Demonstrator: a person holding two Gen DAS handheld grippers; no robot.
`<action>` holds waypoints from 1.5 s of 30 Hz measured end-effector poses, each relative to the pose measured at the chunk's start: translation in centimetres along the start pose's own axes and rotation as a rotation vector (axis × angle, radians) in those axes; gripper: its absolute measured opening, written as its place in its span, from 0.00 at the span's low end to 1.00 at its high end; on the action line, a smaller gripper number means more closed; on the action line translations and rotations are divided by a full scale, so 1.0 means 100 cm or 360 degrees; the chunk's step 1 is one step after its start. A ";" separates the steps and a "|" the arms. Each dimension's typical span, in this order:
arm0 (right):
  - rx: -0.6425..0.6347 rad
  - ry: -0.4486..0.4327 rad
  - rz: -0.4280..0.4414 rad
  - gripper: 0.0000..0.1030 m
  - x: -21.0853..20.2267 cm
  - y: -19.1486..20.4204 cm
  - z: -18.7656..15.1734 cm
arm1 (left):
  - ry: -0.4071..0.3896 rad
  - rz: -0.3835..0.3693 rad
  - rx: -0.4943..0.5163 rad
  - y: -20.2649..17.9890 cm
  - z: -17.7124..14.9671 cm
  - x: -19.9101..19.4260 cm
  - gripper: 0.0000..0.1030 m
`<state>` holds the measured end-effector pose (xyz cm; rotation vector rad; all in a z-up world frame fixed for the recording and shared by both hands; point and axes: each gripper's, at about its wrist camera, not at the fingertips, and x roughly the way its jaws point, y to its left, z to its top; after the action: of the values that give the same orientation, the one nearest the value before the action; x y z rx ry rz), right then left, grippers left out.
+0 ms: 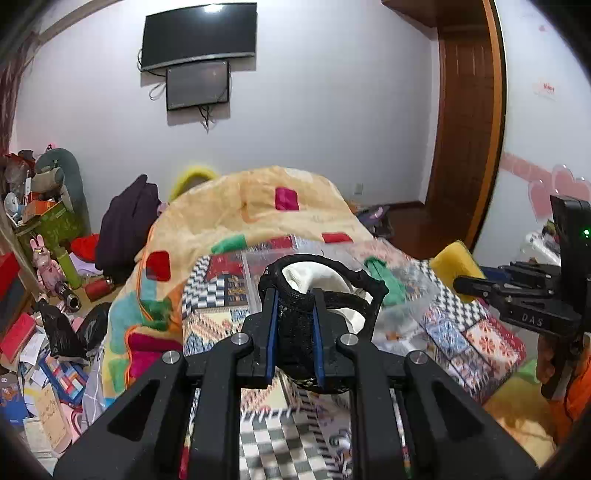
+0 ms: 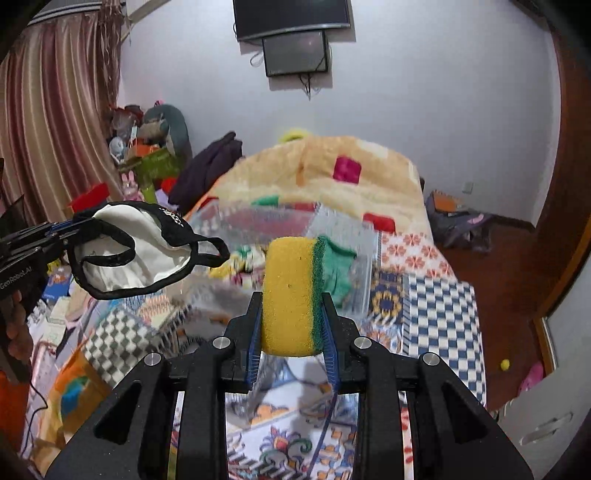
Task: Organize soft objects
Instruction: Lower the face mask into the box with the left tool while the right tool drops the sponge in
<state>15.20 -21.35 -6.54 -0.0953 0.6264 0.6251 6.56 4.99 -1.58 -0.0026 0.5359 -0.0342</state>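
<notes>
My left gripper (image 1: 294, 306) is shut on a black face mask with a white lining (image 1: 314, 284) and holds it above the bed. The mask (image 2: 136, 251) also shows at the left of the right wrist view, hanging from the left gripper (image 2: 79, 225). My right gripper (image 2: 291, 306) is shut on a yellow sponge with a green scouring side (image 2: 290, 295). That sponge (image 1: 456, 258) shows at the right of the left wrist view. A clear plastic box (image 2: 295, 236) lies on the bed ahead of both grippers, with a green cloth (image 2: 336, 269) in it.
The bed has a patchwork cover (image 2: 439, 306) and a heaped yellow blanket (image 1: 240, 206). Cluttered floor with boxes and toys lies to the left (image 1: 44, 295). A wooden door (image 1: 465, 129) stands at the right. A television (image 1: 199, 35) hangs on the far wall.
</notes>
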 end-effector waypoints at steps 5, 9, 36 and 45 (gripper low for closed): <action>-0.0012 -0.0060 0.0003 0.25 0.004 0.005 0.018 | -0.0045 0.0009 -0.0022 0.005 0.013 0.014 0.15; -0.0026 -0.0080 0.0011 0.25 0.016 0.009 0.032 | -0.0053 0.0028 -0.0047 0.009 0.019 0.034 0.15; -0.0172 0.0238 -0.0080 0.29 0.117 0.023 0.021 | 0.0354 -0.0016 -0.0026 0.007 -0.010 0.148 0.28; -0.0158 0.0185 -0.0083 0.68 0.100 0.021 0.024 | 0.0317 -0.0052 -0.0040 0.003 -0.003 0.119 0.60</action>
<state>21.60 -13.87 -10.08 -0.2415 0.7026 0.6034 16.60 4.91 -7.91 -0.0330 0.7354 -0.0603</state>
